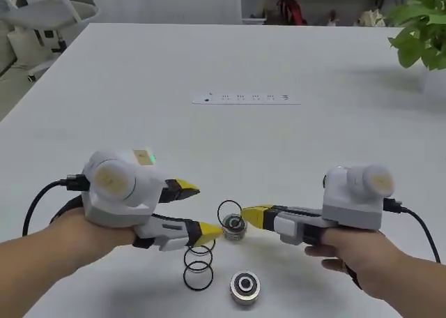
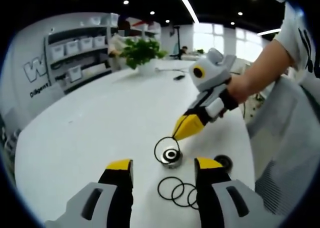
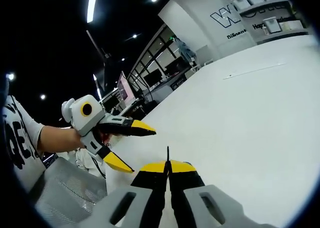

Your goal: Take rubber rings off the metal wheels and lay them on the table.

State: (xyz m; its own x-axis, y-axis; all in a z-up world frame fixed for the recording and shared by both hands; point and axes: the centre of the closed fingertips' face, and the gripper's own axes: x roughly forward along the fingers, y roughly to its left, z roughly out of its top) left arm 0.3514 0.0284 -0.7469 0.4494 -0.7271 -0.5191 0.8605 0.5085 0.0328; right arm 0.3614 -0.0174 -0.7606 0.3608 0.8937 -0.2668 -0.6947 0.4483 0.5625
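White table point(image 1: 279, 60): bears every item below.
Left tool point(image 1: 208, 209): jaws spread apart, holding nothing, near the table's near edge, pointing at the first wheel.
Right tool point(image 1: 249, 214): jaws closed, pinching a rubber ring point(image 1: 219, 210), tip facing the left tool.
Metal wheel, first point(image 1: 234, 226): between the two tool tips. The pinched ring stands upright against it; whether the ring is free of the wheel cannot be told.
Metal wheel, second point(image 1: 245, 287): closer to the near edge.
Loose rubber rings, three point(image 1: 198, 263): flat on the table, overlapping in a row beside the second wheel.
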